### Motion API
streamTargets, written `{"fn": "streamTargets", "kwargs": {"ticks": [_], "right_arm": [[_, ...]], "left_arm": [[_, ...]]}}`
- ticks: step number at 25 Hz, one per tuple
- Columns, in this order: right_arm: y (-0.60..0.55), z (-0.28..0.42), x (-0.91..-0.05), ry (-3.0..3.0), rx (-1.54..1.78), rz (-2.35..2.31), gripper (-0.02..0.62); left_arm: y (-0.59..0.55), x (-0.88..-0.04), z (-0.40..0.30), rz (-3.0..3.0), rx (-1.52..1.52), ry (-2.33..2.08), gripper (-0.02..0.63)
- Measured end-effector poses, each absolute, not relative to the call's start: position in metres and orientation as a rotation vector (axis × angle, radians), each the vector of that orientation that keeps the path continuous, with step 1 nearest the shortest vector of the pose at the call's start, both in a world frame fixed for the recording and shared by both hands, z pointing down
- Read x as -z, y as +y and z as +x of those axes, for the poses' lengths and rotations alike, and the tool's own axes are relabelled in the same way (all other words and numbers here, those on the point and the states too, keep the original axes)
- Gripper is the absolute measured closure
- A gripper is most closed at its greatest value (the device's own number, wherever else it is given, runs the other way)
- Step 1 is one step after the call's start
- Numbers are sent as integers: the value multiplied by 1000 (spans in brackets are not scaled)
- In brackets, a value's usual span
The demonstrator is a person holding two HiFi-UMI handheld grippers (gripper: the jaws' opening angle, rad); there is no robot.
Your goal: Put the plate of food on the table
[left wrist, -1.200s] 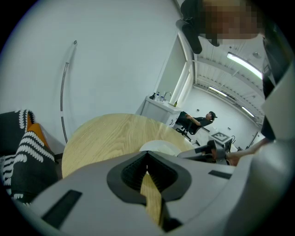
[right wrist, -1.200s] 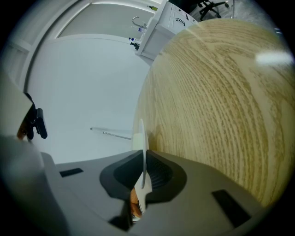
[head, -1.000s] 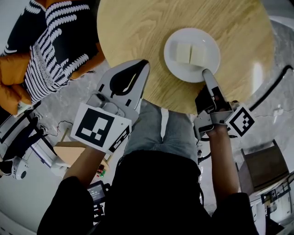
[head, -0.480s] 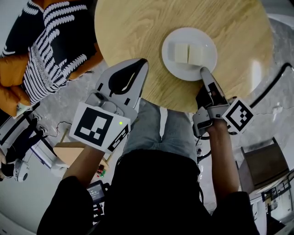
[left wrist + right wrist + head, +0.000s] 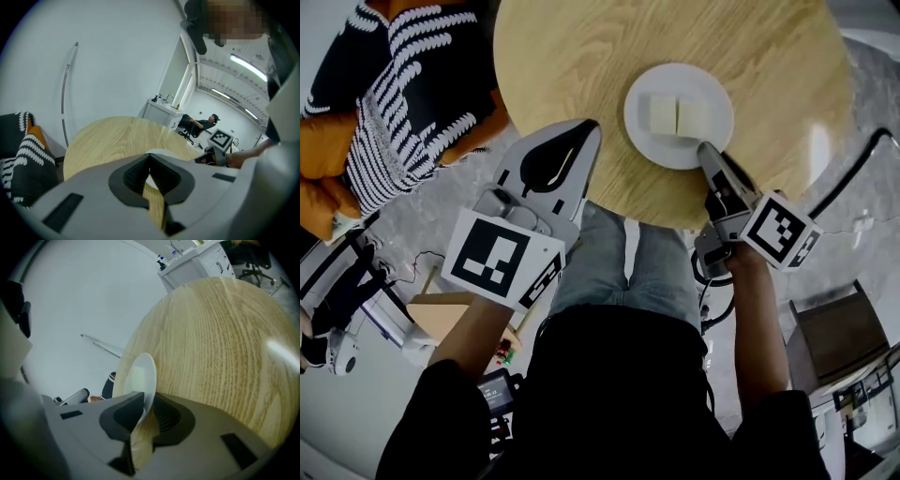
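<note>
1. Two jaws of the right hand-held gripper point(image 5: 705, 150) are opening. The near rim of the plate point(image 5: 637, 98) stands between them, and the pads do not look pressed on it.
2. To release well, I would let the jaws spread clear of the rim on both sides. Then I would draw the gripper straight back, low and level, so that neither pad catches the rim and drags or tips the plate.
3. The plate lies flat on the bench point(image 5: 581, 56), toward the edge nearest the person. The jaw tips are at its near rim, and the food point(image 5: 677, 114) — two pale blocks side by side — sits in its middle, just beyond them.
4. The left hand-held gripper point(image 5: 589, 127) hangs at the bench's near edge, left of the plate and apart from it. Its jaws are closed tip to tip on nothing — only bench wood shows through the slit.
</note>
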State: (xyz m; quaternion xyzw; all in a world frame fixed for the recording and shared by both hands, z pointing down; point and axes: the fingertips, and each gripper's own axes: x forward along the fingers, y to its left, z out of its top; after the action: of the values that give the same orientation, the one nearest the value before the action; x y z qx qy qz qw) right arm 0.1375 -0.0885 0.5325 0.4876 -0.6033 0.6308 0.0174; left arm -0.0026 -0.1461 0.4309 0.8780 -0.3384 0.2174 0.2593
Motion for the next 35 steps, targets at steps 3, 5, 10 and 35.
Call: {"fn": "streamTargets", "kwargs": {"ticks": [3, 5, 10, 35], "right_arm": [[-86, 137, -530, -1905, -1932, 1442, 533], [-83, 133, -528, -1926, -1923, 1380, 507], [-75, 122, -526, -1989, -1886, 1217, 456], [-57, 112, -535, -2000, -1314, 895, 411]], "left_arm": [[-146, -429, -1, 2386, -583, -918, 598], [-147, -427, -2, 2389, -579, -923, 598], [-149, -425, -3, 2398, -573, -927, 598], [-148, -393, -2, 2450, -534, -934, 598]]}}
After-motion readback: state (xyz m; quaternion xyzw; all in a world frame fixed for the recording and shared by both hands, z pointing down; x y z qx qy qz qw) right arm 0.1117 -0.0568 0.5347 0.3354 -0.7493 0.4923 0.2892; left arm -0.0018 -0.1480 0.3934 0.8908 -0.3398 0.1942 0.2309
